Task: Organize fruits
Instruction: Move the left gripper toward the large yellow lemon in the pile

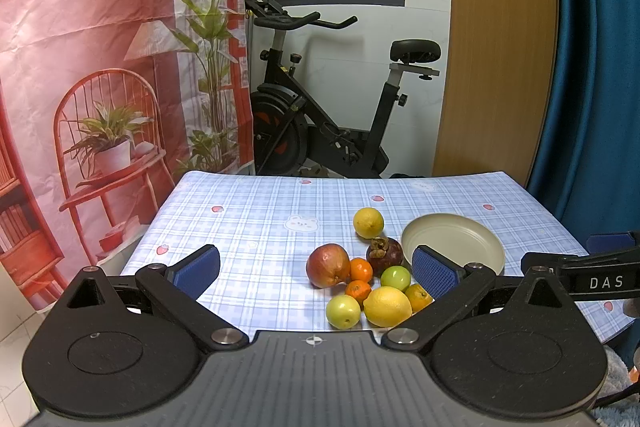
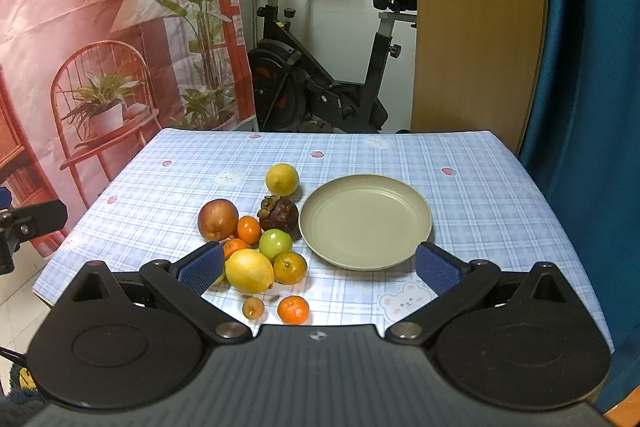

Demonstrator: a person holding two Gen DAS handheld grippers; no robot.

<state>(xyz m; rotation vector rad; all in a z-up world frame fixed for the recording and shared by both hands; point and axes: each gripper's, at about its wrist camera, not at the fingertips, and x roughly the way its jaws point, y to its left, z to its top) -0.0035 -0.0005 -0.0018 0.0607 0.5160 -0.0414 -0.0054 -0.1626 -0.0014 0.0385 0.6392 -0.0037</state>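
Observation:
A pile of fruit lies on the checked tablecloth: a red apple (image 2: pixel 218 219), a dark mangosteen (image 2: pixel 279 214), a large lemon (image 2: pixel 249 270), a far lemon (image 2: pixel 282 179), green fruits (image 2: pixel 275 245), several small oranges (image 2: pixel 293 309) and a small brown fruit (image 2: pixel 253 307). An empty beige plate (image 2: pixel 365 221) sits right of the pile. My right gripper (image 2: pixel 320 267) is open and empty, low over the table's near edge. My left gripper (image 1: pixel 316 273) is open and empty, with the apple (image 1: pixel 328 265) and large lemon (image 1: pixel 387 306) ahead between its fingers; the plate (image 1: pixel 453 242) is partly behind its right finger.
The table (image 2: pixel 480 187) has a blue plaid cloth with bear prints. An exercise bike (image 2: pixel 320 79) stands behind it. A printed backdrop (image 2: pixel 100 47) hangs at the left, a wooden panel (image 2: pixel 476 27) and blue curtain (image 2: pixel 592 67) at the right.

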